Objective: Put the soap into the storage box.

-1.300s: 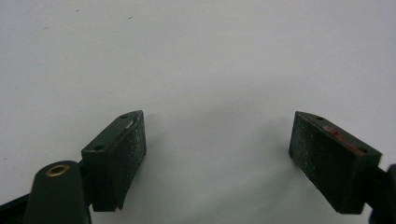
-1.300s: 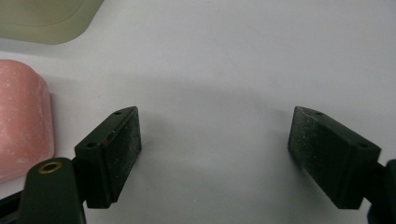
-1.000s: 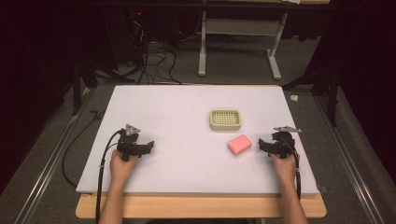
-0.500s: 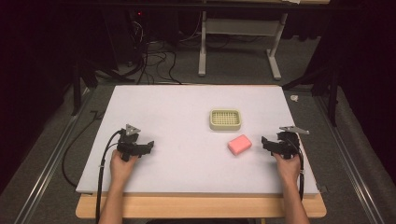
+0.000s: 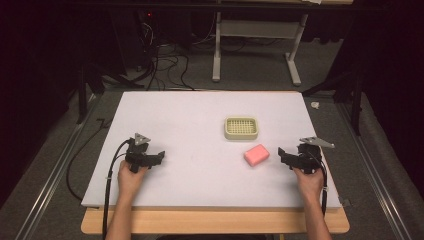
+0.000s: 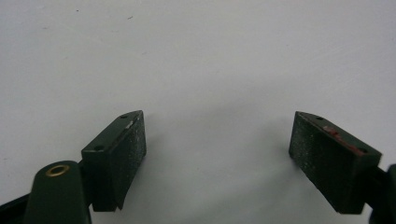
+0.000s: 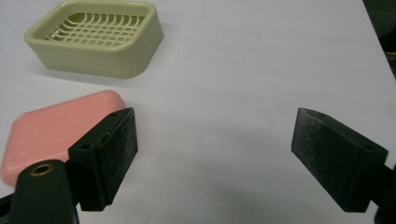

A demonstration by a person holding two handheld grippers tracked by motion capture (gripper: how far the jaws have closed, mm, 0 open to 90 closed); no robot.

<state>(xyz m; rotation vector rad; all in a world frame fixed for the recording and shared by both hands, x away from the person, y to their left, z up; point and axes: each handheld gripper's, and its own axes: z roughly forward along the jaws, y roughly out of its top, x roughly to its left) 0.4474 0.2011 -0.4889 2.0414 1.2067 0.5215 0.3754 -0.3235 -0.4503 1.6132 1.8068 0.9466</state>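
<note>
On the white table (image 5: 200,120) lies a pink rounded soap bar (image 5: 256,154) — both tools (image 5: 159,156) (image 5: 283,153) gape apart, empty.

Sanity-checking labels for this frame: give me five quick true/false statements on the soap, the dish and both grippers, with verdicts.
1. The pink soap bar lies inside the soap dish. False: it lies on the white table top, nearer the person than the dish.
2. The right gripper has its jaws open. True.
3. The left gripper is shut on the soap. False: its jaws are open with nothing between them.
4. The dish is empty. True.
5. The soap is closer to the right gripper. True.
</note>
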